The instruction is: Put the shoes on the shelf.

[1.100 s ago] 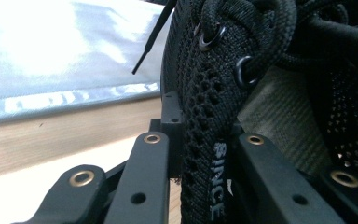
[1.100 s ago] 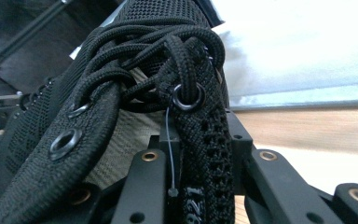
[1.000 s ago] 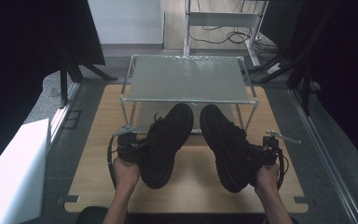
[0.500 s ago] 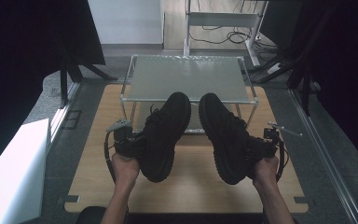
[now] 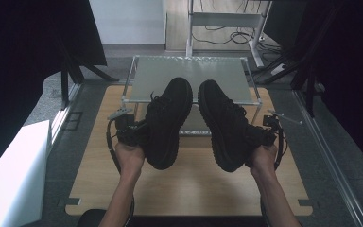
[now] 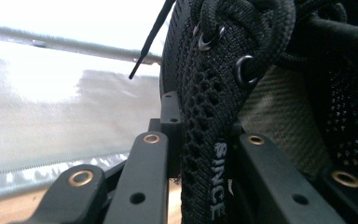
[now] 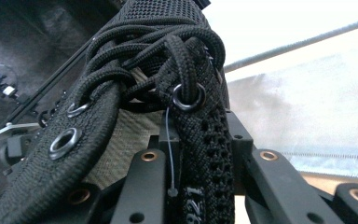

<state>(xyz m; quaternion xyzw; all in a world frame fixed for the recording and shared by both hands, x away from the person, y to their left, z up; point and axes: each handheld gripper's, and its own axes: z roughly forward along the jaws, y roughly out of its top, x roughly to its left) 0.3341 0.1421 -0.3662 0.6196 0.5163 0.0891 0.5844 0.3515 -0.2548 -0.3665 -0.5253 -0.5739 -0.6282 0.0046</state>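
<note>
from the high view you carry a pair of black knit sneakers above the wooden table (image 5: pixel 189 184), toes pointing far, toward the low glass-topped rack (image 5: pixel 189 75): the left shoe (image 5: pixel 168 120) hangs from your left gripper (image 5: pixel 132 130), the right shoe (image 5: pixel 224 123) from your right gripper (image 5: pixel 264 135), the two just beside each other and apart from the board. in the left gripper view the jaws are clenched on the left shoe's eyelet edge (image 6: pixel 205 154), the mesh pinched flat between them. in the right gripper view the jaws likewise grasp the right shoe's lace-side collar (image 7: pixel 198 158), below a metal eyelet. judge these as light but floppy: the knit upper is soft and will fold, so the sole will swing under your grip. holding at the reinforced eyelet strip looks sound; move slowly and set the soles down flat.
</note>
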